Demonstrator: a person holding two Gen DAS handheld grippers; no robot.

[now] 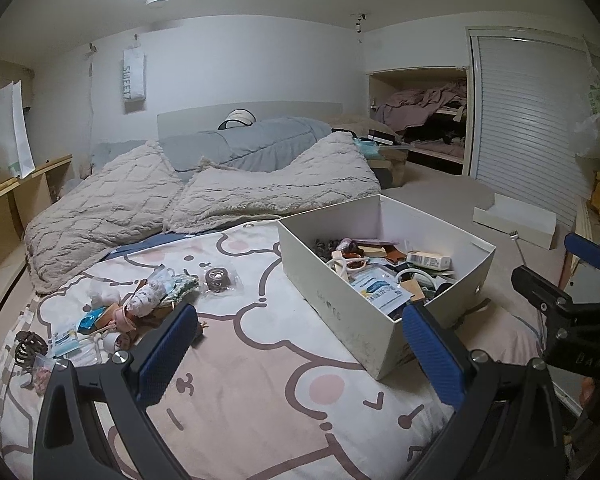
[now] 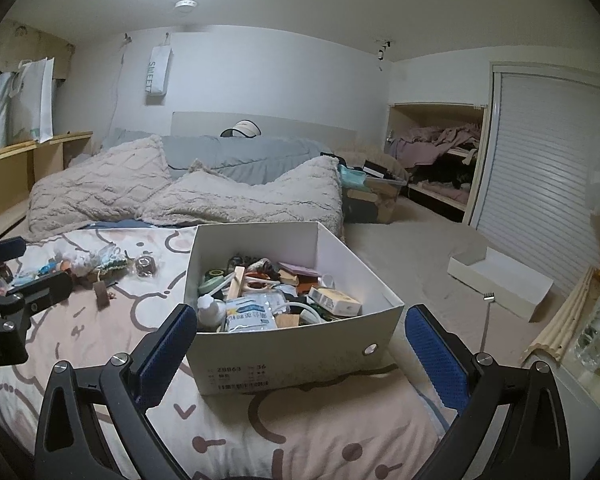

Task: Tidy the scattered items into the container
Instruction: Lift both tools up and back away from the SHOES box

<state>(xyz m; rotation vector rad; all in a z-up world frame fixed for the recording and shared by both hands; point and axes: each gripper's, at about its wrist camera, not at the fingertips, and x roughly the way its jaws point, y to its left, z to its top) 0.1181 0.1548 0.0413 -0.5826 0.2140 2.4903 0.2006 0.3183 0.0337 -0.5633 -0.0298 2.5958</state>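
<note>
a white cardboard box, rectangular and open-topped, is seen sitting on the bed, on a soft pink sheet printed with rounded cartoon outlines. the box is already crammed with stuff: crinkly plastic packets, small cartons, a wooden block. left of the box, well apart from it, a loose pile of scattered items is spread over the sheet, with a brown roll in a clear wrapper lying between the pile and the box. beyond the box, a fluffy quilted blanket is bunched up. the left gripper and right gripper are both held empty above the sheet just in front of the box, their blue textured fingers spread wide.
</note>
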